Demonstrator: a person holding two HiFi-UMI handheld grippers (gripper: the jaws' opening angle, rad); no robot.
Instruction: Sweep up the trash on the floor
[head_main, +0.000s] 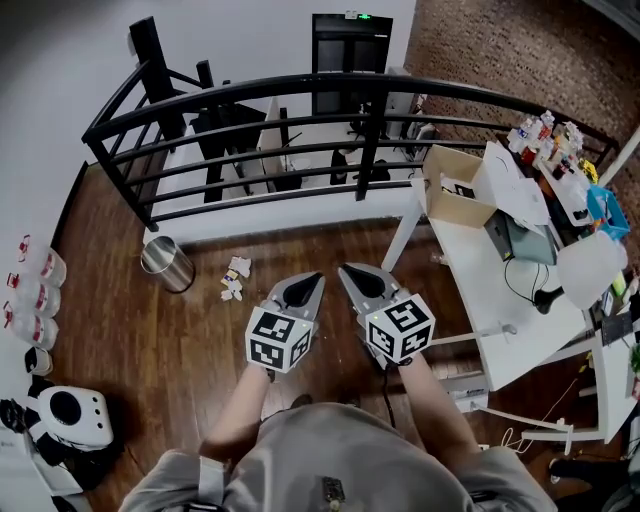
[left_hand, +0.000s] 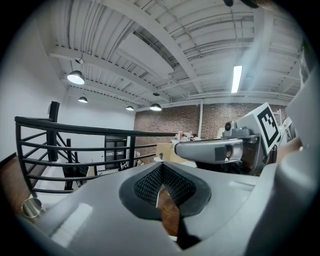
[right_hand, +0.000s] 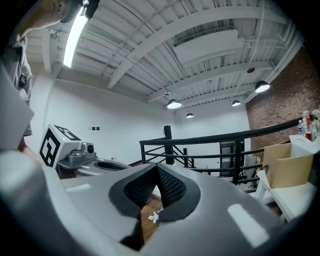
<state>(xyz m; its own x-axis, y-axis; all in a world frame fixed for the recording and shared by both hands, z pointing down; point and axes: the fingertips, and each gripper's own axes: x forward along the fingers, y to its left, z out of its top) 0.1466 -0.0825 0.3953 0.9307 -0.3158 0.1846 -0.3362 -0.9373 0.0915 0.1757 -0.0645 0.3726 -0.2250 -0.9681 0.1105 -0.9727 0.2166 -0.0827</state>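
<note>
The dark wooden floor fills most of the space, closed off on the far side by a curved black railing. To the right stands a white table, crowded at its far right end, with an open cardboard box on its far left corner. On the left, near the railing, a shiny metal bin stands upright on the boards. The person holds both tools out in front, side by side and close together above the floor: the left gripper has its jaws pressed together, and so does the right gripper. The trash, a small cluster of pale crumpled scraps, lies on the floor just right of the bin and left of the left gripper, touching neither.
</note>
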